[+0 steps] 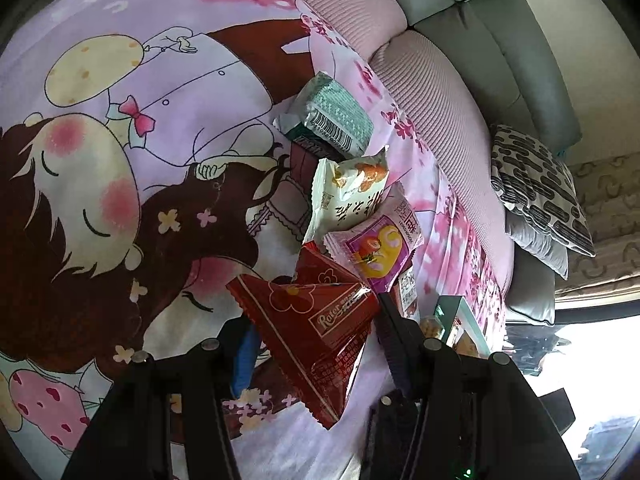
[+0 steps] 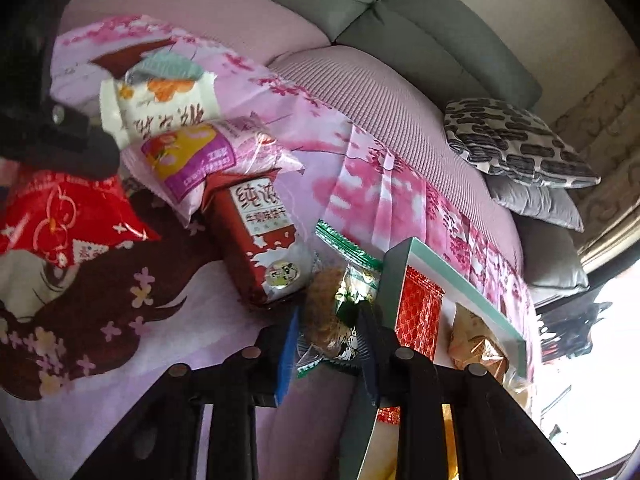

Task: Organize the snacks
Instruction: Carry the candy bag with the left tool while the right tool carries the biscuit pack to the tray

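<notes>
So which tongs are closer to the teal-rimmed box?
Right. The right tongs, shut on a green-wrapped snack, sit beside the teal-rimmed box. The left tongs grip a red Roter packet farther off.

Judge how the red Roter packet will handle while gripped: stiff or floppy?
Probably floppy: the red packet hangs by one side from the left gripper, its tail drooping. Likely light, since its puffed wrapper looks mostly air. Glossy film may slip.

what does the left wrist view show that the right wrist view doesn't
Only the left wrist view shows the left hand-held gripper holding a red triangular packet.

Only the right wrist view shows the right hand-held gripper pinching a green-edged cookie packet, and the red packets inside the box.

Both show the white packet, the pink packet and the patterned cushion.
</notes>
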A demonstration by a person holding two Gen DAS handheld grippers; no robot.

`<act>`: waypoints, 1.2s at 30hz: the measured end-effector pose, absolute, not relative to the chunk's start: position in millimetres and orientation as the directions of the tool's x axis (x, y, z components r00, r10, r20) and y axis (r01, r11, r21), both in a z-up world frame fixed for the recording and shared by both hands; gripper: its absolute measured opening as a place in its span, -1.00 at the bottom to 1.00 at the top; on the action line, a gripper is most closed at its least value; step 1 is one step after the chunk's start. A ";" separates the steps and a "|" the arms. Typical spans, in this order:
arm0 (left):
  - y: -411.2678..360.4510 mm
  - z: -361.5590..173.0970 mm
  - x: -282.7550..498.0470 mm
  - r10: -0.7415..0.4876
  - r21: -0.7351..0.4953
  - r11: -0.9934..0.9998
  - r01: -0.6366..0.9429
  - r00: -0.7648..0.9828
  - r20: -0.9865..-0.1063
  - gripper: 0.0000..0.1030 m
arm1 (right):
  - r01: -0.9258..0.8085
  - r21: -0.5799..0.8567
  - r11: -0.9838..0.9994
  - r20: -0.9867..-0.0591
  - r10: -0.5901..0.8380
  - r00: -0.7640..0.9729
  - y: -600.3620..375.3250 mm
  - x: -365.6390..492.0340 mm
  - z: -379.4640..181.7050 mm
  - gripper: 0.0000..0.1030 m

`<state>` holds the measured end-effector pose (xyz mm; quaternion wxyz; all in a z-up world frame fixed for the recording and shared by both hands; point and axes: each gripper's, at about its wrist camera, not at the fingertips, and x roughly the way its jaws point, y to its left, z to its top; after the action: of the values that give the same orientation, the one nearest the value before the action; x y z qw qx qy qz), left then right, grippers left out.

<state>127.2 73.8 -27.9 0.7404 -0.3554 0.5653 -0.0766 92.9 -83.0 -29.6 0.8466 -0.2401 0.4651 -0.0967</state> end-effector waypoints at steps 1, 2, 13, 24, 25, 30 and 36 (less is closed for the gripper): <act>73.3 -27.6 127.2 -0.515 -0.613 0.735 -0.289 0.351 -0.782 0.08 | -0.052 -0.486 0.872 -0.740 -0.379 0.555 -83.6 90.6 -26.9 -0.52; 72.9 -27.1 127.0 -0.514 -0.613 0.736 -0.288 0.352 -0.782 0.08 | -0.045 -0.469 0.882 -0.743 -0.366 0.560 -85.0 88.1 -23.7 -0.52; 65.3 -10.3 119.8 -0.507 -0.612 0.752 -0.244 0.379 -0.774 0.08 | 0.005 -0.198 0.980 -0.782 -0.161 0.602 -111.9 57.9 3.7 -0.56; 49.2 20.8 108.8 -0.475 -0.581 0.800 -0.151 0.433 -0.766 0.08 | 0.009 -0.025 1.000 -0.731 -0.024 0.681 -132.6 31.7 45.5 -0.56; 47.3 23.3 107.3 -0.473 -0.578 0.804 -0.142 0.436 -0.765 0.08 | 0.015 -0.013 1.000 -0.726 -0.019 0.688 -137.4 30.0 49.9 -0.55; 27.9 38.1 102.9 -0.482 -0.571 0.818 -0.074 0.454 -0.749 0.08 | 0.091 0.030 0.995 -0.698 -0.044 0.715 -173.4 19.2 64.3 -0.55; -13.3 53.0 95.8 -0.518 -0.560 0.827 0.048 0.452 -0.726 0.08 | 0.245 0.082 0.966 -0.681 -0.125 0.721 -235.1 3.1 74.1 -0.55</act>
<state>95.8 -13.3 53.0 0.8183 -0.2376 0.4940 -0.1729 3.1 -235.1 74.1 0.9239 0.0831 0.3597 -0.1001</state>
